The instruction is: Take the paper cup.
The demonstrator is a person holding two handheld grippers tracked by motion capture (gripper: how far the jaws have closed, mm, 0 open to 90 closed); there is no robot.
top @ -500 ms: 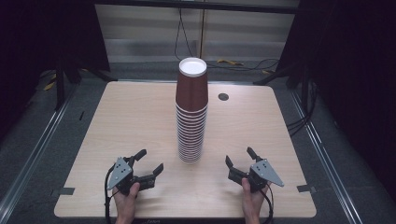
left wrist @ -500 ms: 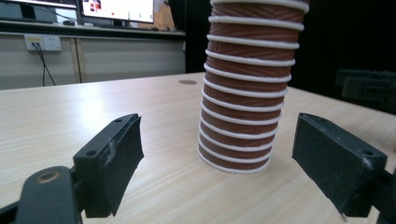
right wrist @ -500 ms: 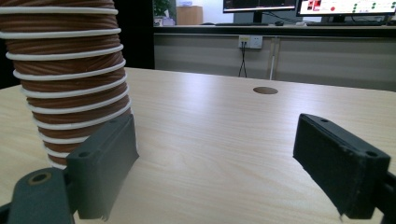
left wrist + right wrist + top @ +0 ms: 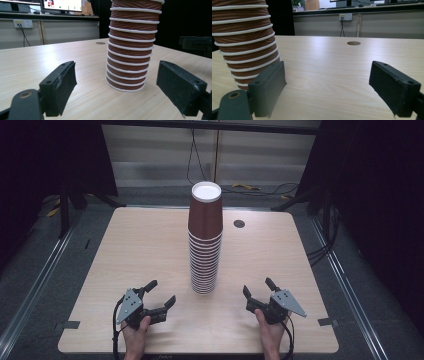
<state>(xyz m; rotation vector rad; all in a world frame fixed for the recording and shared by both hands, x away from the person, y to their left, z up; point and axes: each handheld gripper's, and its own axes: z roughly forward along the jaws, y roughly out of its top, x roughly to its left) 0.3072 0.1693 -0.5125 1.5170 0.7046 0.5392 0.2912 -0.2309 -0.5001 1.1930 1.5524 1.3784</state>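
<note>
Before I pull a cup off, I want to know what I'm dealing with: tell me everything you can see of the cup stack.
The stack of paper cups is a tall column of nested brown cups set upside down, white rolled rims showing as rings up its lower part. The walls look ribbed with slanted grooves, like embossed paper. The topmost cup's white base faces up. The column stands upright near the middle of the wooden table, resting on it alone; nothing else touches it.

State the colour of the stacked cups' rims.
White rims on the brown cup stack, clearest in the left gripper view.
</note>
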